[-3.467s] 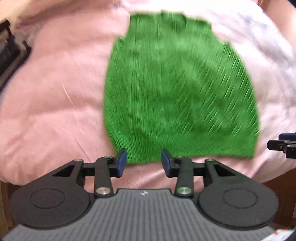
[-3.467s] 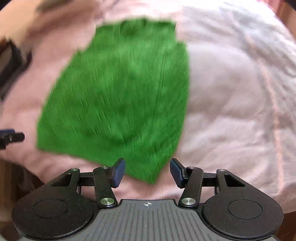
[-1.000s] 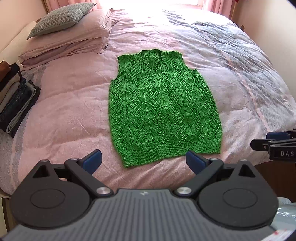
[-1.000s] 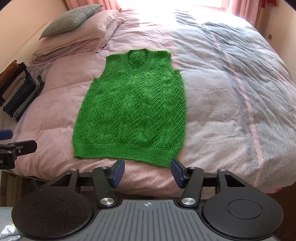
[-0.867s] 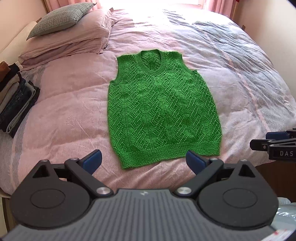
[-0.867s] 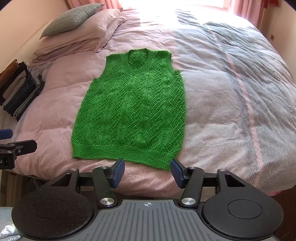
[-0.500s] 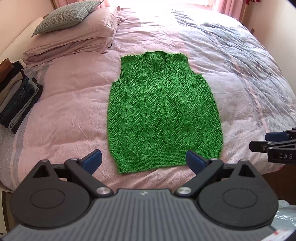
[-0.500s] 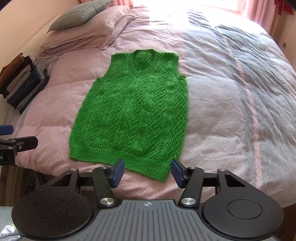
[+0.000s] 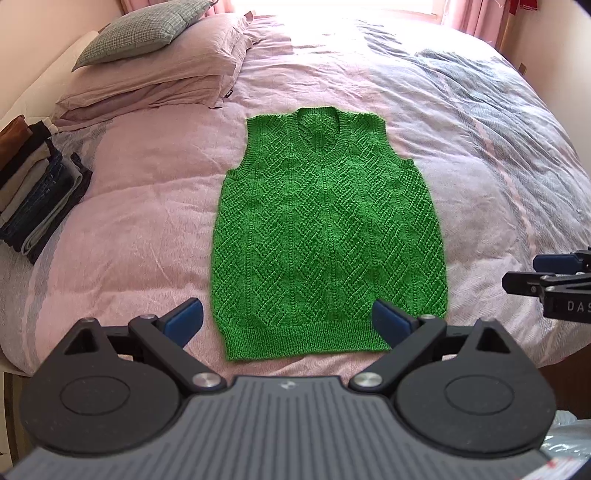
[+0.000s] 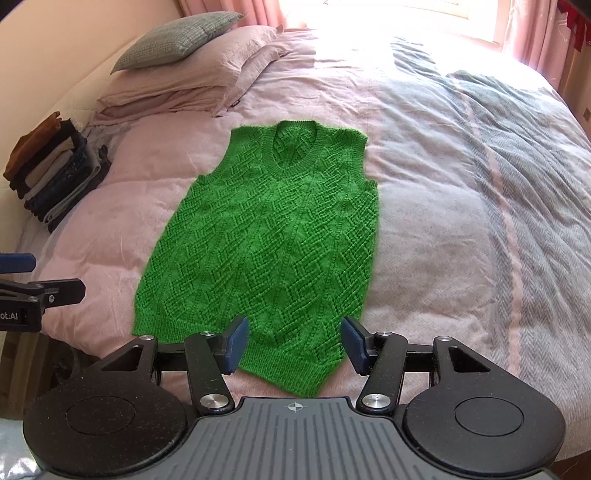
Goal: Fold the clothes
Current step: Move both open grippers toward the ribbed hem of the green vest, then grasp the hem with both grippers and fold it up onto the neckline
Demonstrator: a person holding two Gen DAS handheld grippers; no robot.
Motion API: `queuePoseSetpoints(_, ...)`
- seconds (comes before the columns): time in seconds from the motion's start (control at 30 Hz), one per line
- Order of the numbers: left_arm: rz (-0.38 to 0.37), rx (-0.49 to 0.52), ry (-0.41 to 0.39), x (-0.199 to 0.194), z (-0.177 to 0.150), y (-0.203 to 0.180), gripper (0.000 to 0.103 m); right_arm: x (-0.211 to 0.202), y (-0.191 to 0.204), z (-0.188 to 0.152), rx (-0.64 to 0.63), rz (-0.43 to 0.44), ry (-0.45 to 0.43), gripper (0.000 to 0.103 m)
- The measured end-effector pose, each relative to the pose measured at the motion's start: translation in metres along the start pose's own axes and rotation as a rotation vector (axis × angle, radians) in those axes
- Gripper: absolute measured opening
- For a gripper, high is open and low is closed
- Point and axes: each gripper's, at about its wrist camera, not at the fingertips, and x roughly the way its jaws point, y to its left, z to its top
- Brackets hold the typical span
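Left-wrist view, at nine o'clock: a stack of folded clothes [image 9: 35,199] lies at the left edge of the bed [image 9: 129,229], with pink pillows [image 9: 155,77] and a grey checked cushion [image 9: 140,31] at about eleven o'clock. Centre: the green knitted vest [image 9: 327,236] lies flat and unfolded on the pink duvet, neckline toward twelve o'clock, ribbed hem toward six o'clock. My left gripper [image 9: 288,323] hovers over the near bed edge at six o'clock; its jaws stand spread wide, blue pads on either side of the hem, holding nothing and not touching the knit. At three o'clock the tip of my right gripper [image 9: 546,275] enters the view, clear of the vest.

Right-wrist view: my left gripper shows at nine o'clock, the vest at centre, running from twelve o'clock down to six. My right gripper's jaws stand partly apart, narrower than the left's, framing the hem's right corner at six o'clock and grasping nothing. From one to four o'clock the bed is covered by a grey-and-pink striped blanket [image 10: 498,192].
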Motion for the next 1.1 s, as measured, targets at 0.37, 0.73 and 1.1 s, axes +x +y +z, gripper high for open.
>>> queuePoseSetpoints(0.37,0.009,0.008,0.023,0.029,0.015,0.005,0.099,0.023,-0.017,0.018,-0.035,0.01,-0.046,0.052)
queuePoseSetpoints(0.73,-0.117,0.032,-0.001,0.105,0.059,0.035,0.098,0.083,-0.049,0.033,0.028,0.004,-0.02,0.052)
queuePoseSetpoints(1.1,-0.197,0.199,-0.031,0.275,0.138,0.081,0.086,0.219,-0.12,0.13,-0.062,-0.004,-0.04,0.052)
